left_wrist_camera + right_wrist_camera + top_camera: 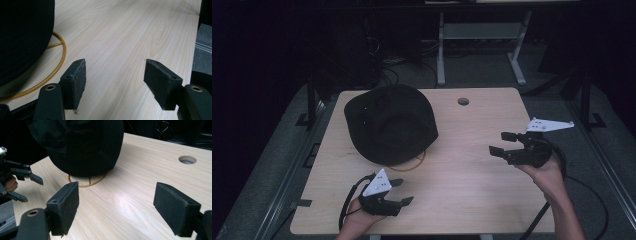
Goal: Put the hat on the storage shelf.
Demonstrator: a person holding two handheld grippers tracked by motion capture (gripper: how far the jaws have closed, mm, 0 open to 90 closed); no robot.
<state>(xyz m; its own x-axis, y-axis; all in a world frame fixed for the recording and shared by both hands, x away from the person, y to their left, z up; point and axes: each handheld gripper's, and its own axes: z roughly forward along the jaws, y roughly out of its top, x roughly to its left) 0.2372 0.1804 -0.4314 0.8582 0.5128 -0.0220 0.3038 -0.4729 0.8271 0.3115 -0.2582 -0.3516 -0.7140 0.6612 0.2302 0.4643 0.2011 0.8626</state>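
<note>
A black brimmed hat [389, 122] sits on the left half of the light wooden table [472, 190], over a thin yellow wire ring [414, 164] that peeks out under its near edge. My left gripper [406, 191] is near the front left edge, a little short of the hat, open and empty. In the left gripper view the hat [22, 37] and ring [61, 50] lie left of the open jaws [115, 82]. My right gripper [497, 142] hovers at the right side, pointing toward the hat, open and empty. The right gripper view shows the hat [77, 145] and ring [87, 185] ahead of its jaws [116, 207].
A round cable hole [463, 101] sits near the table's far edge. Behind the table stand a grey desk frame [442, 55] and cables on the dark floor. In the right gripper view the left gripper [33, 191] is at the left edge.
</note>
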